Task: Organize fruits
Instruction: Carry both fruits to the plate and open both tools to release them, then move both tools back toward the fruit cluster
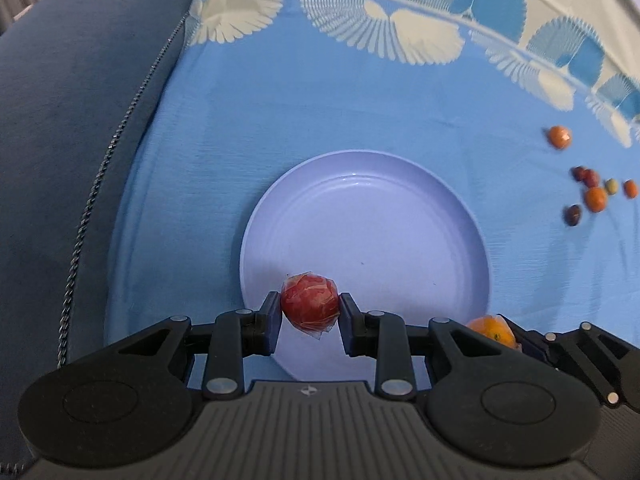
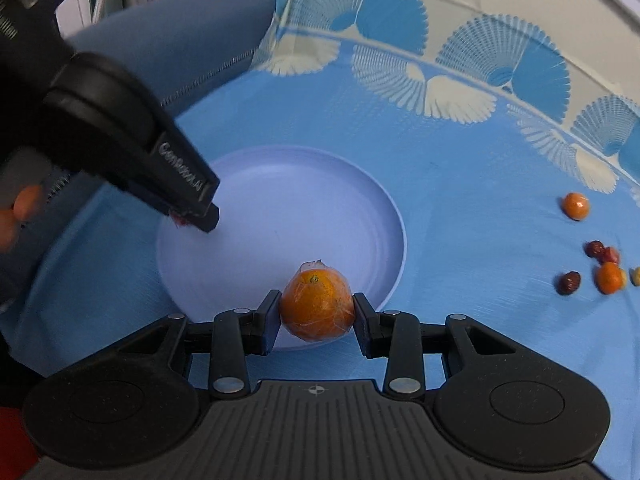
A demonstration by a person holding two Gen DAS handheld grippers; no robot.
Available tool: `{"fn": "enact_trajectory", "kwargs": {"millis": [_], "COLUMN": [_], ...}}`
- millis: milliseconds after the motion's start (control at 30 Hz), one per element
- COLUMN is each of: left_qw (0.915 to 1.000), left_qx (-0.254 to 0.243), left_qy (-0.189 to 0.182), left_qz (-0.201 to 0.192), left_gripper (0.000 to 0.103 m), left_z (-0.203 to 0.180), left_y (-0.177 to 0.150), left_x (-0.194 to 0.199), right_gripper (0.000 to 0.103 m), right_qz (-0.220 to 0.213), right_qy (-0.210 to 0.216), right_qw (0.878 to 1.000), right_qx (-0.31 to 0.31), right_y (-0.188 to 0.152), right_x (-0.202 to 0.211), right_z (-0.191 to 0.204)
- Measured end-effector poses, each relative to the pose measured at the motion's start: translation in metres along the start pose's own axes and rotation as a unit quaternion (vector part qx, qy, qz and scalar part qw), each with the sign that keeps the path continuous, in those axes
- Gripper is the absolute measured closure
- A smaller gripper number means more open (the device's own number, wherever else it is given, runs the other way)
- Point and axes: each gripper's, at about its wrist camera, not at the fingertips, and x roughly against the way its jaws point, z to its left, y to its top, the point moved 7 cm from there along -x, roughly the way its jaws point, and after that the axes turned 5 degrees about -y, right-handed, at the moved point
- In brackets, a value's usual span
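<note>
Two wrapped fruits held above the plate (image 1: pixel 400 216).
A red fruit (image 1: pixel 309 305) is pinched by the left gripper (image 1: pixel 309 308), an orange (image 2: pixel 316 305) by the right gripper (image 2: pixel 316 308).

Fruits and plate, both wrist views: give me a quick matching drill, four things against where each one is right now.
Things:
1. red wrapped fruit
2. orange wrapped fruit
3. plate
4. small loose fruits

Places:
A. lying on the blue cloth, right of the plate
B. clamped in the right gripper
C. on the cloth, nothing lying in it
D. clamped in the left gripper

Pairs: 1-D, 2-B, 3-C, 4-A
</note>
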Motion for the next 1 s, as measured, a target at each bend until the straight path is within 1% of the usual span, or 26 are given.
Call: {"fn": "enact_trajectory", "kwargs": {"millis": [33, 67, 100, 133, 167, 200, 233, 267, 300, 367, 467, 533, 633, 700, 800, 900, 1000], "left_qw": [1.0000, 1.0000, 1.0000, 0.9999, 0.9997, 0.9995, 0.9987, 0.9972, 0.9966, 0.9971, 0.9965, 0.9964, 0.9972, 0.9973, 0.9968, 0.9953, 0.9933], "left_qx": [-0.002, -0.004, -0.006, -0.010, -0.012, -0.011, -0.006, -0.002, -0.007, -0.019, -0.029, -0.028, -0.014, -0.005, -0.001, 0.000, 0.004], "left_qy": [0.004, 0.006, 0.006, 0.007, 0.008, 0.010, 0.009, 0.003, -0.005, -0.007, 0.007, 0.013, 0.009, 0.005, 0.007, 0.012, 0.007], "left_qz": [0.003, 0.003, -0.002, -0.010, -0.018, -0.029, -0.049, -0.074, -0.082, -0.074, -0.079, -0.079, -0.072, -0.073, -0.080, -0.096, -0.115], "left_gripper": [0.070, 0.070, 0.068, 0.053, 0.022, 0.008, 0.001, 0.000, 0.000, 0.000, 0.000, 0.000, 0.000, 0.000, 0.000, 0.000, 0.000], "left_z": [0.000, -0.001, -0.002, -0.003, -0.005, -0.005, -0.006, -0.006, -0.009, -0.012, -0.011, -0.008, -0.006, -0.006, -0.006, -0.008, -0.014], "left_y": [0.002, 0.004, 0.007, 0.011, 0.014, 0.018, 0.022, 0.024, 0.025, 0.020, 0.001, -0.019, -0.050, -0.072, -0.090, -0.099, -0.103], "left_x": [-0.005, -0.008, -0.009, -0.007, -0.003, 0.004, 0.014, 0.026, 0.035, 0.047, 0.067, 0.081, 0.099, 0.113, 0.130, 0.148, 0.166], "right_gripper": [0.063, 0.060, 0.054, 0.032, 0.014, 0.010, 0.009, 0.008, 0.007, 0.004, 0.003, 0.002, 0.001, 0.001, 0.001, 0.001, 0.001], "right_qz": [0.005, 0.007, 0.004, -0.003, -0.013, -0.025, -0.037, -0.043, -0.043, -0.040, -0.028, -0.020, -0.016, -0.023, -0.047, -0.073, -0.091], "right_qy": [0.000, 0.001, -0.004, -0.015, -0.028, -0.038, -0.046, -0.049, -0.048, -0.044, -0.032, -0.032, -0.027, -0.026, -0.041, -0.049, -0.054], "right_qw": [1.000, 1.000, 1.000, 1.000, 1.000, 0.999, 0.998, 0.998, 0.998, 0.997, 0.997, 0.996, 0.995, 0.994, 0.993, 0.992, 0.991], "right_qx": [0.004, 0.005, 0.002, -0.002, -0.006, -0.010, -0.013, -0.016, -0.020, -0.041, -0.066, -0.081, -0.100, -0.102, -0.096, -0.094, -0.086], "right_y": [0.000, 0.001, 0.004, 0.009, 0.013, 0.017, 0.020, 0.022, 0.022, 0.016, -0.003, -0.019, -0.039, -0.045, -0.043, -0.044, -0.047], "right_x": [-0.005, -0.008, -0.010, -0.010, -0.008, -0.003, 0.004, 0.011, 0.019, 0.037, 0.064, 0.083, 0.110, 0.123, 0.141, 0.160, 0.175], "right_z": [0.000, 0.000, -0.002, -0.006, -0.009, -0.013, -0.017, -0.020, -0.024, -0.031, -0.035, -0.034, -0.032, -0.029, -0.026, -0.025, -0.022]}}
